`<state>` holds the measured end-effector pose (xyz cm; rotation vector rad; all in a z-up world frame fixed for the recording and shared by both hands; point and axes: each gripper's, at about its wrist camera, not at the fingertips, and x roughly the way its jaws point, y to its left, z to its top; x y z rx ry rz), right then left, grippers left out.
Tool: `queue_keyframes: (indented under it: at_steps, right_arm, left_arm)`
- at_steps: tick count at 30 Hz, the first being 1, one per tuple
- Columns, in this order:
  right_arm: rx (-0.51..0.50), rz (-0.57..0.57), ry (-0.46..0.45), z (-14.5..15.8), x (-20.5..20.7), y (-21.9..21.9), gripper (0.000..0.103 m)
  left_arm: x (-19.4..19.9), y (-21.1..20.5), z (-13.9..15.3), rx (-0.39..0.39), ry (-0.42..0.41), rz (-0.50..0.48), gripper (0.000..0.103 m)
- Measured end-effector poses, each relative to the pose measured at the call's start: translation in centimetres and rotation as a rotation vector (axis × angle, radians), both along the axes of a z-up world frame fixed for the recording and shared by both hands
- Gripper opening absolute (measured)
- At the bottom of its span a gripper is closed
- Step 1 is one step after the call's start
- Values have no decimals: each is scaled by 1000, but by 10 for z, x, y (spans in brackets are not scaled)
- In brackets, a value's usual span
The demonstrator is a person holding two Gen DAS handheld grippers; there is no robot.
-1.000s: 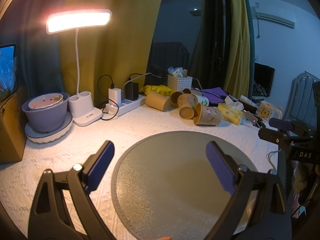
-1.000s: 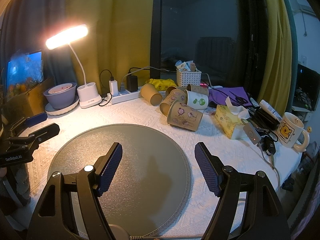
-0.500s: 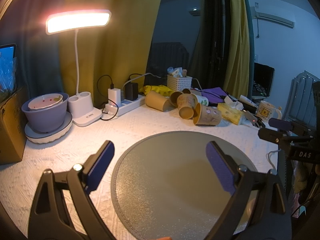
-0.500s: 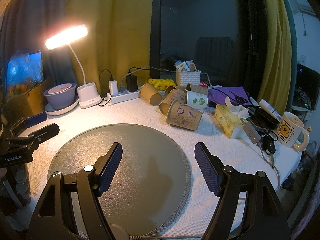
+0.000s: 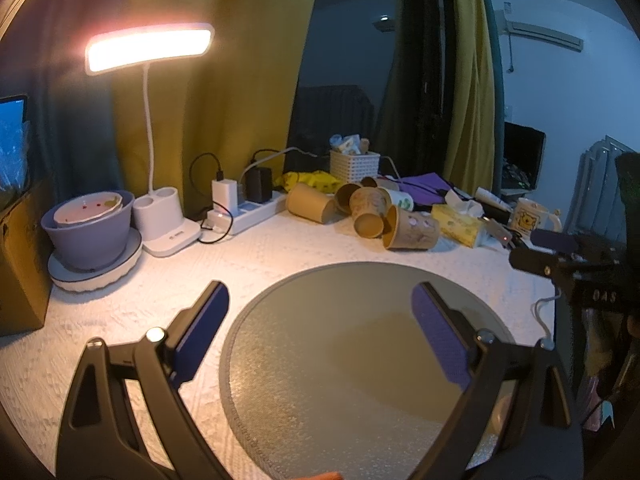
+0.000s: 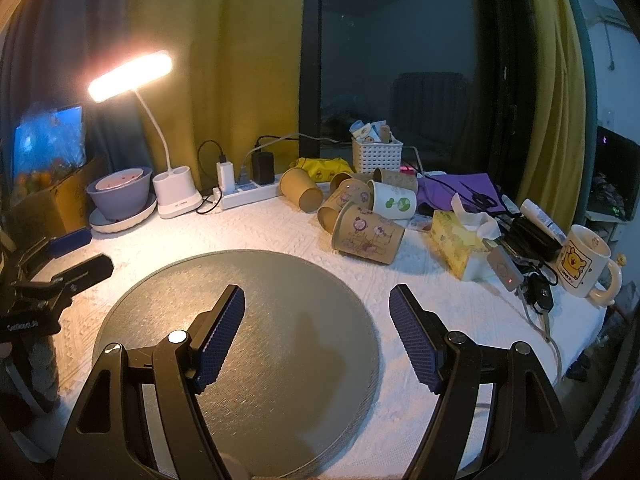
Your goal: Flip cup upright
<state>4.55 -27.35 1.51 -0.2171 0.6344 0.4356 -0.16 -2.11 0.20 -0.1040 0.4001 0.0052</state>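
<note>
Several paper cups lie on their sides in a cluster at the back of the table. The nearest is a brown printed cup (image 6: 370, 236), also in the left wrist view (image 5: 412, 228). Behind it lie a white cup with green print (image 6: 394, 200) and a plain brown cup (image 6: 302, 190). My left gripper (image 5: 320, 324) is open and empty above the round grey mat (image 5: 360, 380). My right gripper (image 6: 316, 326) is open and empty over the same mat (image 6: 260, 340). Both are well short of the cups.
A lit desk lamp (image 6: 176, 196), a purple bowl on a plate (image 6: 120, 196) and a power strip (image 6: 248, 196) stand at the back left. A white basket (image 6: 376, 154), tissue box (image 6: 460, 240), mug (image 6: 582, 266) and keys (image 6: 538, 298) sit on the right.
</note>
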Motion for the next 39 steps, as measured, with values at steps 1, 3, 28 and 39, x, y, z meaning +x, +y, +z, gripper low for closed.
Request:
queue_keyframes:
  at_steps: [1,3,28,39]
  right_arm:
    - [5,-3,1,0,4,-3,78]
    - [10,-7,7,-1,12,-9,78]
    - [100,52,121,-23,169,-52,70]
    - [111,34,173,-27,229,-50,60]
  left_arm:
    - [2,0,0,-1,6,-2,94]
    - [7,-2,-2,1,31,-3,94]
    - [202,-61,11,30,336,-53,93]
    - [293,-64,2,-5,388,-69,85]
